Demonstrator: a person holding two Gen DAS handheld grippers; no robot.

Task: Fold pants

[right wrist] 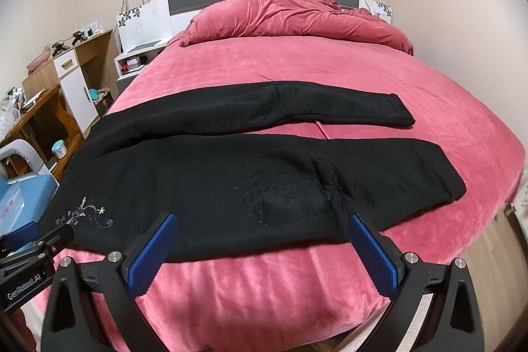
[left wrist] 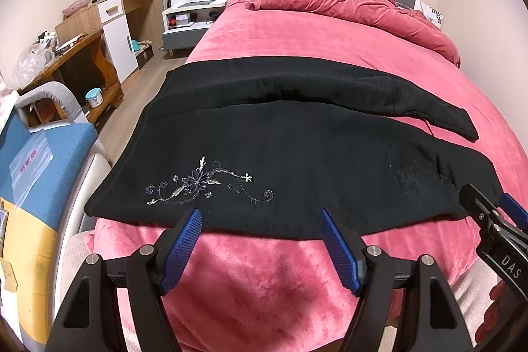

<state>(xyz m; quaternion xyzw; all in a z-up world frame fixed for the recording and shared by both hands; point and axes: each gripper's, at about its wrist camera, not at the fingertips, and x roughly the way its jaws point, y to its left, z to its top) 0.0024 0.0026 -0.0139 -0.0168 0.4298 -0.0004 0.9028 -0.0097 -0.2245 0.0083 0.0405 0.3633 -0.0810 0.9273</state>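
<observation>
Where pants (right wrist: 231, 174) overhang, waistband hidden.

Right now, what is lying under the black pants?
The black pants lie spread on the pink blanket that covers the bed. The blanket shows around them and between the legs. Whatever lies directly beneath the cloth is covered.

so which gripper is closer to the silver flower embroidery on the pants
Left. The left gripper sits open at the pants' near edge just below the embroidery; the right gripper, also open, is farther along toward the legs.
</observation>
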